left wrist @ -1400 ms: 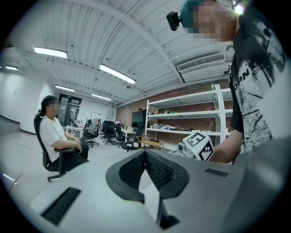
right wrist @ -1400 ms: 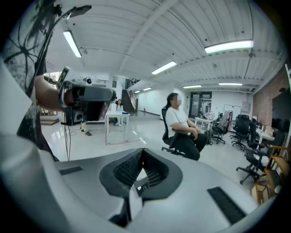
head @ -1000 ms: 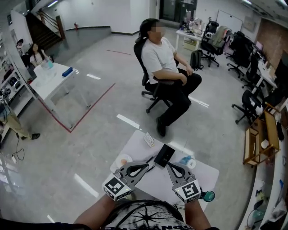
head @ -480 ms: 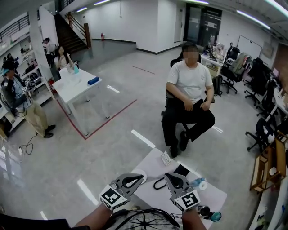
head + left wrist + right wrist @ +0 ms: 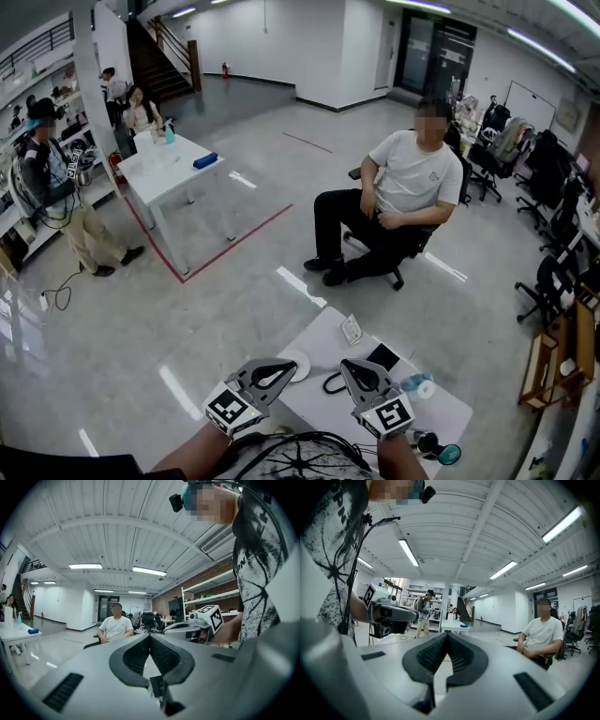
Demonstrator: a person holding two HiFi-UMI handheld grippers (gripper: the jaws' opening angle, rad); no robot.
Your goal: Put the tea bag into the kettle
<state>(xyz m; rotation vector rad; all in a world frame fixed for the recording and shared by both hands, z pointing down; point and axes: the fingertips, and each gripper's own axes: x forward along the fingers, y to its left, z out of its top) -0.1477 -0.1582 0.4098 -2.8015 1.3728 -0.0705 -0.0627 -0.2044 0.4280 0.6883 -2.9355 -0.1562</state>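
Hovering over the table, left gripper and right gripper, both closed and empty, precede the grasp; next, open around the packet, possibly the tea bag.

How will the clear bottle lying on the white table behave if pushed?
The clear bottle lies on its side, so it would probably roll. It looks like thin plastic, so it is likely light and easy to shift.

Glossy grey floor, reflecting the ceiling strip lights; a red line is marked on it. Walls white. Staircase at far left. White table at left, near shelving. Dark glass doors at back. Office chairs and whiteboard at right. Ceiling white, ribbed.
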